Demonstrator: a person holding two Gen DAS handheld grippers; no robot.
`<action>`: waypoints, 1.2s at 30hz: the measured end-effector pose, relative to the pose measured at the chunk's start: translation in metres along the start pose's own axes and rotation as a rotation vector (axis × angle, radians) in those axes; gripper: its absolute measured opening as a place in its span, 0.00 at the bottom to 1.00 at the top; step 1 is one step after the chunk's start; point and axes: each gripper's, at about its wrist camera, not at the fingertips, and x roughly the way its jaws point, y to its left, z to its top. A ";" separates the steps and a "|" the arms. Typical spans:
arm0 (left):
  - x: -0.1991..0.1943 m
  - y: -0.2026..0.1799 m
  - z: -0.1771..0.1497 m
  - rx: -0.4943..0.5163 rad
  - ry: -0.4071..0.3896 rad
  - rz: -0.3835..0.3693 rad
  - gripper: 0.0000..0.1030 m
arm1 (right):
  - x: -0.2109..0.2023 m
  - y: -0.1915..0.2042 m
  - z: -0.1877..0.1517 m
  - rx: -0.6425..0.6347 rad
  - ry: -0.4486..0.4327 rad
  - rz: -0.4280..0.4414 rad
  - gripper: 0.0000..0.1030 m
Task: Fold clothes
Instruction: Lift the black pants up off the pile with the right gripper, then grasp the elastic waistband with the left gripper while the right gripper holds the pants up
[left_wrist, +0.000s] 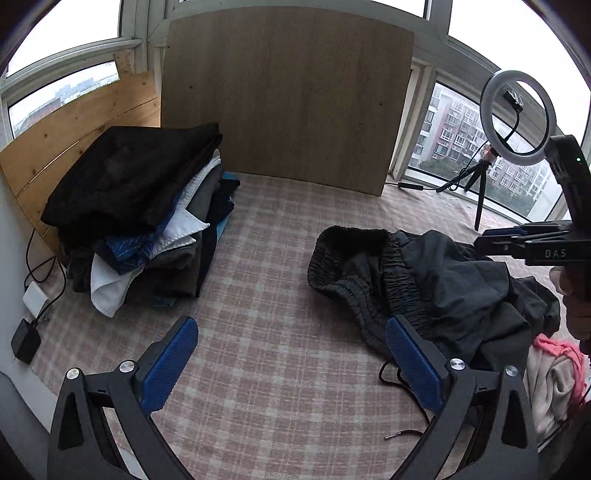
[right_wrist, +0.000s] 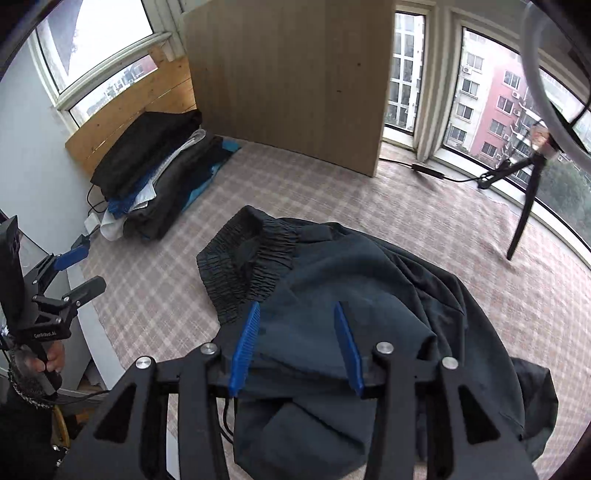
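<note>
The dark trousers (right_wrist: 351, 295) lie crumpled on the checked sheet (right_wrist: 155, 280) directly under the right claw (right_wrist: 297, 343), whose jaws are parted and empty. The left claw (left_wrist: 291, 362) is wide open, the waistband (left_wrist: 354, 266) just ahead to its right. The waistband is best gripped at both ends and spread flat.

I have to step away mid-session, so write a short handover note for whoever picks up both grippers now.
Left gripper: open, empty, above the checked cloth, beside the waistband.
Right gripper: jaws partly open, over the dark trousers, nothing gripped.
Dark trousers: crumpled in a heap, elastic waistband toward the folded pile.
Done: stack of folded clothes sits at the far left by the wooden boards.
Left: spread, fold and stack the trousers; more unfolded clothes, pink and cream, lie at the right edge.
</note>
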 end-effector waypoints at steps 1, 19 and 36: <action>0.002 0.003 -0.001 -0.008 0.003 0.005 0.99 | 0.021 0.011 0.012 -0.024 0.020 0.002 0.40; 0.130 -0.020 0.010 -0.094 0.206 -0.206 0.93 | 0.140 -0.005 0.059 0.143 0.216 -0.138 0.30; 0.052 -0.036 0.023 -0.059 0.171 -0.348 0.05 | 0.001 -0.073 0.063 0.249 -0.107 -0.114 0.05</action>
